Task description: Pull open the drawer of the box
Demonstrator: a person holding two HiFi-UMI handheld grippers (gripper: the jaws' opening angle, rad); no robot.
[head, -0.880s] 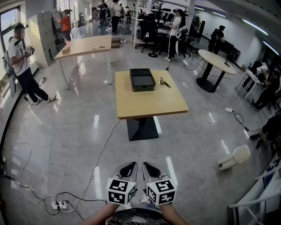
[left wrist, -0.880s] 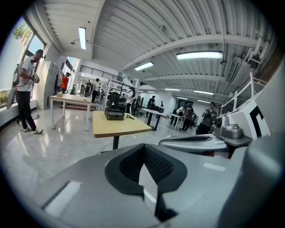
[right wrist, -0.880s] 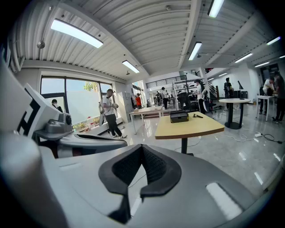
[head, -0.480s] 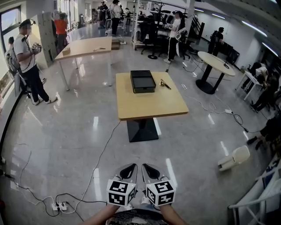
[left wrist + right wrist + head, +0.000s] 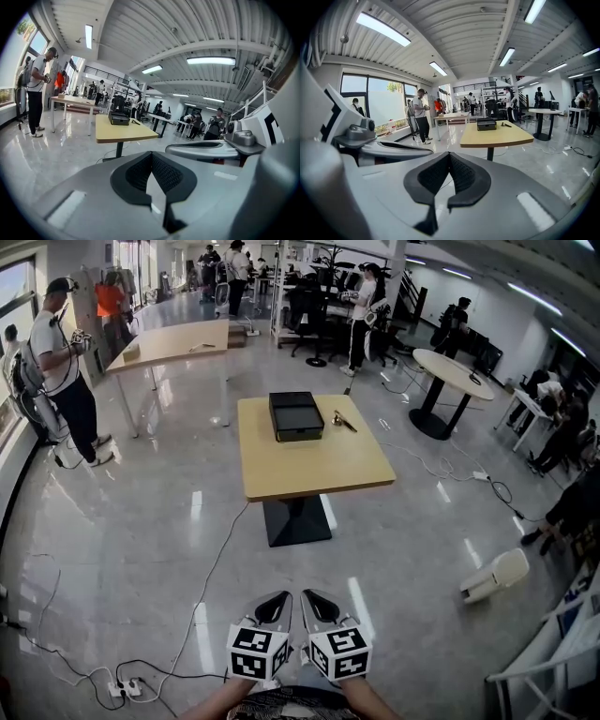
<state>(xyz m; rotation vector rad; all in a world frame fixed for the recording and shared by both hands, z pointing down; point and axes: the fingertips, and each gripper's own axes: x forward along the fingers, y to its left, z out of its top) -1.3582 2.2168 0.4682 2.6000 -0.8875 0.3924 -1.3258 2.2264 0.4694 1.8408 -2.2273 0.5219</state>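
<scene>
Left gripper [image 5: 274, 606], lower centre: jaws together, nothing held. Black rectangular box [image 5: 296, 415], upper centre on the far part of the square wooden tabletop [image 5: 314, 470]: well apart, straight ahead, long axis running away; the near short face is probably the drawer front. Right gripper [image 5: 323, 606]: jaws together, empty. Neither is nearer.

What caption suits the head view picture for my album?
Left tool and right tool, both shut and empty, held low, facing the black box on a wooden table well ahead.
</scene>
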